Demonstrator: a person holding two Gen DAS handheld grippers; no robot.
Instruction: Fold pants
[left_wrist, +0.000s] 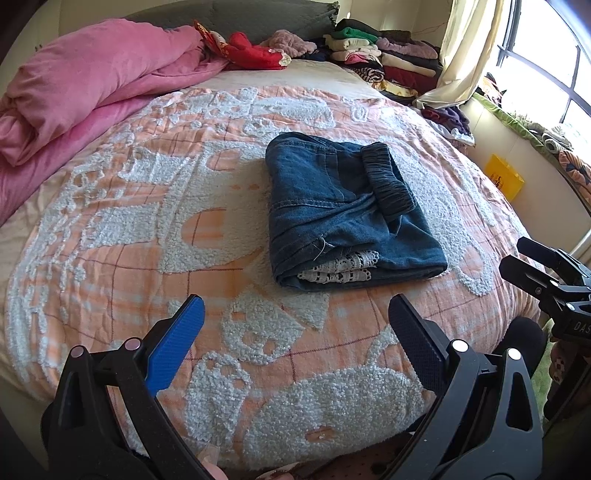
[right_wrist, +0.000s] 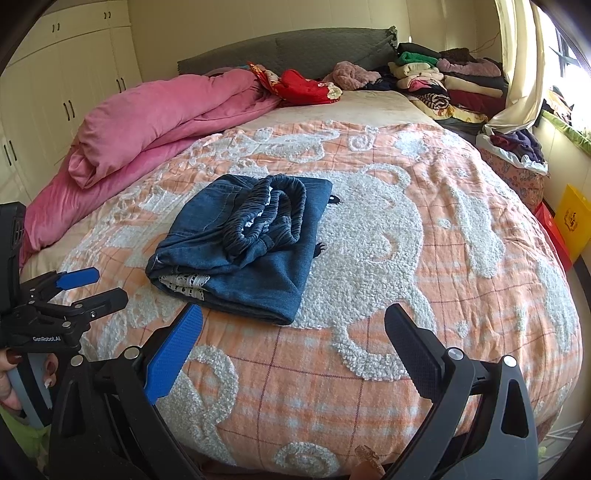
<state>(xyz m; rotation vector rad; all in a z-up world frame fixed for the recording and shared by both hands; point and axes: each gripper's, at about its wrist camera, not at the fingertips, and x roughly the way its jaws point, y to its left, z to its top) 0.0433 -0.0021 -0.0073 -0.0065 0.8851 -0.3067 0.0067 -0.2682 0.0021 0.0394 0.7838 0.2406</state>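
The blue denim pants (left_wrist: 343, 210) lie folded into a compact, flat bundle on the bed, gathered elastic waistband on top, white lace trim peeking from the near folded edge.

The pants (left_wrist: 343, 206) are dark blue denim with a charcoal waistband (left_wrist: 388, 181) and white lace trim (left_wrist: 340, 267). The bedspread (left_wrist: 147, 236) is orange plaid with fuzzy white figures. The quilt (left_wrist: 85, 85) is pink. Each gripper's fingers (right_wrist: 173, 354) are one blue, one black.

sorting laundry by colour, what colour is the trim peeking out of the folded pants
White lace trim on dark blue denim pants; clearest in left wrist view.
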